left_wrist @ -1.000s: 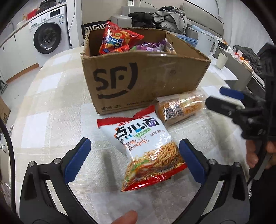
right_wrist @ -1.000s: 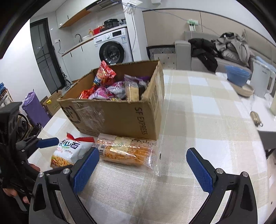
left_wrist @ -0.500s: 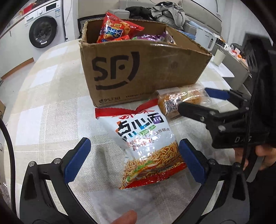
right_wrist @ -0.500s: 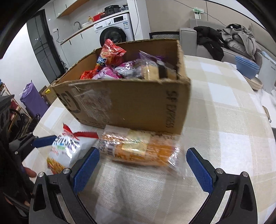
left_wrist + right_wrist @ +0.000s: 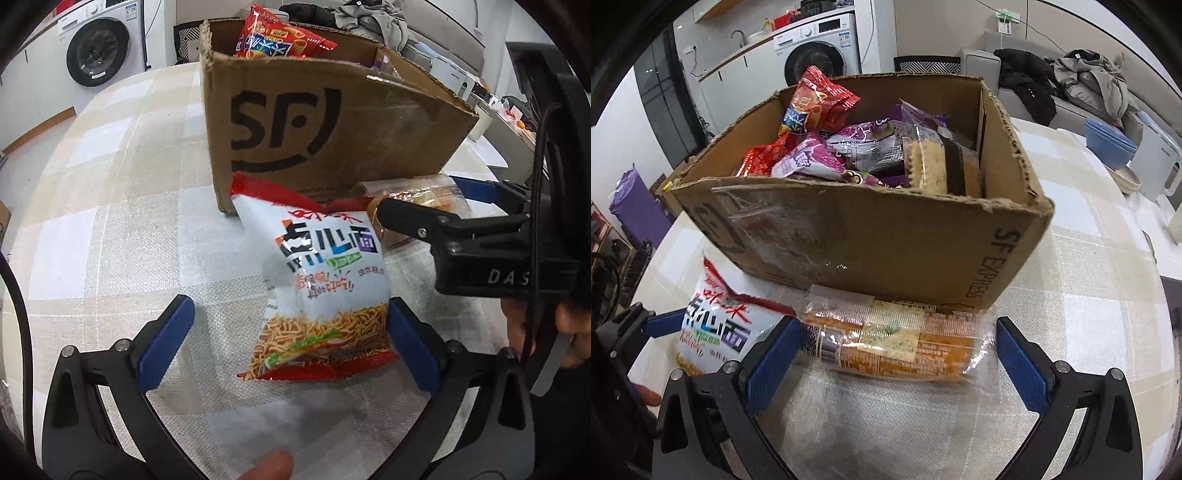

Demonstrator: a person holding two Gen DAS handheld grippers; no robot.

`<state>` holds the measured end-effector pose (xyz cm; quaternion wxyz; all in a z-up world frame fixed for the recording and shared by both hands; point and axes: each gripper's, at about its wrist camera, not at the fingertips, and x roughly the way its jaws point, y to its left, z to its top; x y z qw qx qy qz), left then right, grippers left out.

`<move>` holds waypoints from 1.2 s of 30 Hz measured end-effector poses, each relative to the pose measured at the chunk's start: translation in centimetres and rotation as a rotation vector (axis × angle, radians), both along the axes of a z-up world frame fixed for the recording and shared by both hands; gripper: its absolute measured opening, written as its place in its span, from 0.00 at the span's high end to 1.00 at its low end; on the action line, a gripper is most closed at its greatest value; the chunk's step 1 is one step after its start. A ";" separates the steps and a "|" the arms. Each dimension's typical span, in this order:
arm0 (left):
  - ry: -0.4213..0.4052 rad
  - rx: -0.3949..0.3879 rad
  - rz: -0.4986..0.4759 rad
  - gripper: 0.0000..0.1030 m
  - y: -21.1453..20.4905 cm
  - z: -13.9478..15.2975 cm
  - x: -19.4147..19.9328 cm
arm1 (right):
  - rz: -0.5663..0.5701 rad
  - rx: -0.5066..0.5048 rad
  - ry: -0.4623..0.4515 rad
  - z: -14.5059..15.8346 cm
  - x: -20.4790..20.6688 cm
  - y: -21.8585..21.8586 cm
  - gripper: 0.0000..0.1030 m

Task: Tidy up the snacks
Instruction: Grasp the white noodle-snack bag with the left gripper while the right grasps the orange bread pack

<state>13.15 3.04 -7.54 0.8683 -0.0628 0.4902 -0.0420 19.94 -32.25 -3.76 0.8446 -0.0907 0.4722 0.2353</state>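
Note:
A white and red noodle snack bag (image 5: 325,280) lies flat on the checked tablecloth in front of the cardboard box (image 5: 332,122). My left gripper (image 5: 288,343) is open around the bag's lower end; its right pad (image 5: 406,343) is at the bag's edge, the left pad stands apart. An orange snack packet in clear wrap (image 5: 897,343) lies against the box (image 5: 886,236), which holds several snack bags. My right gripper (image 5: 895,363) is open with a finger at each end of this packet. The noodle bag (image 5: 716,325) shows at its left.
A washing machine (image 5: 816,55) stands behind the table. A sofa with clothes (image 5: 1082,77), blue bowls (image 5: 1108,142) and a white kettle (image 5: 1160,166) are at the back right. A person's hand (image 5: 569,332) holds the right gripper's handle. Bare tablecloth (image 5: 110,221) stretches to the left.
Both grippers have moved forward and down. The left one now has the noodle bag between its fingers, and the right one now straddles the orange packet by the box.

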 end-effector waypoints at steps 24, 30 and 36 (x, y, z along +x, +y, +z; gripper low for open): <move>-0.005 0.058 -0.006 0.01 -1.8 -0.8 0.6 | 0.031 -0.036 0.067 -0.9 -0.1 -2.5 0.00; -0.011 0.070 -0.004 0.01 -1.9 -0.9 0.1 | 0.038 -0.046 0.032 -1.0 -0.8 -2.6 0.00; -0.022 0.080 -0.008 0.09 -2.1 -0.9 -0.2 | 0.041 -0.025 0.009 -1.4 -2.2 -2.7 0.01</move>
